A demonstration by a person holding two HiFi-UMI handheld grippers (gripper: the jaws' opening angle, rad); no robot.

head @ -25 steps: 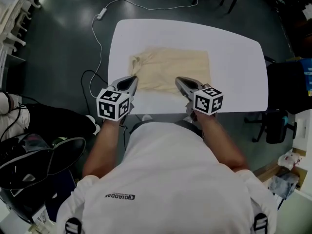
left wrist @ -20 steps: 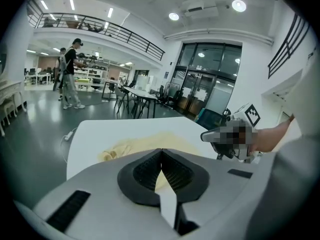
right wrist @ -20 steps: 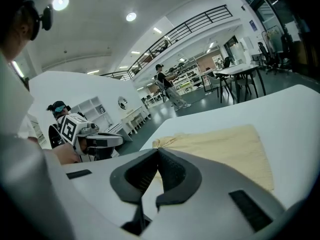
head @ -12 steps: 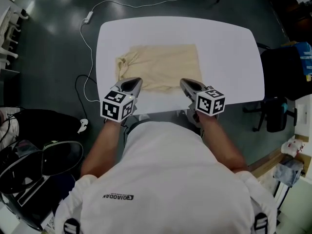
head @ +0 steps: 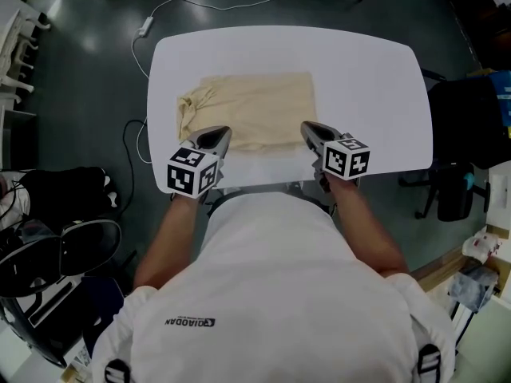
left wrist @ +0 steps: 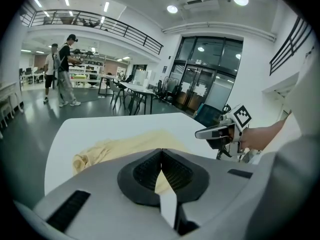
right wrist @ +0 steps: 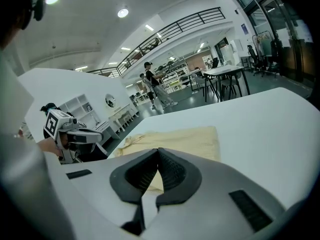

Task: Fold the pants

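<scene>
Beige pants (head: pixel 247 108) lie folded into a flat rectangle on the white table (head: pixel 367 94), with the bunched waistband end at the left. My left gripper (head: pixel 217 136) hovers over the pants' near edge, jaws shut and empty. My right gripper (head: pixel 310 130) is by the pants' near right corner, also shut with nothing in it. In the left gripper view the closed jaws (left wrist: pixel 161 152) point at the pants (left wrist: pixel 112 145), and the right gripper (left wrist: pixel 220 132) shows beyond. The right gripper view shows its shut jaws (right wrist: pixel 158 152) before the pants (right wrist: pixel 185 135).
A white cable (head: pixel 144 30) runs across the dark floor left of the table. A black chair (head: pixel 467 126) stands at the right, and dark bags and gear (head: pixel 56 246) lie at the lower left. People (left wrist: pixel 62 69) stand far off in the hall.
Both grippers have shifted to the right along the pants' near edge, the right one from over the cloth to its right corner. Both stayed shut. The pants have not moved.
</scene>
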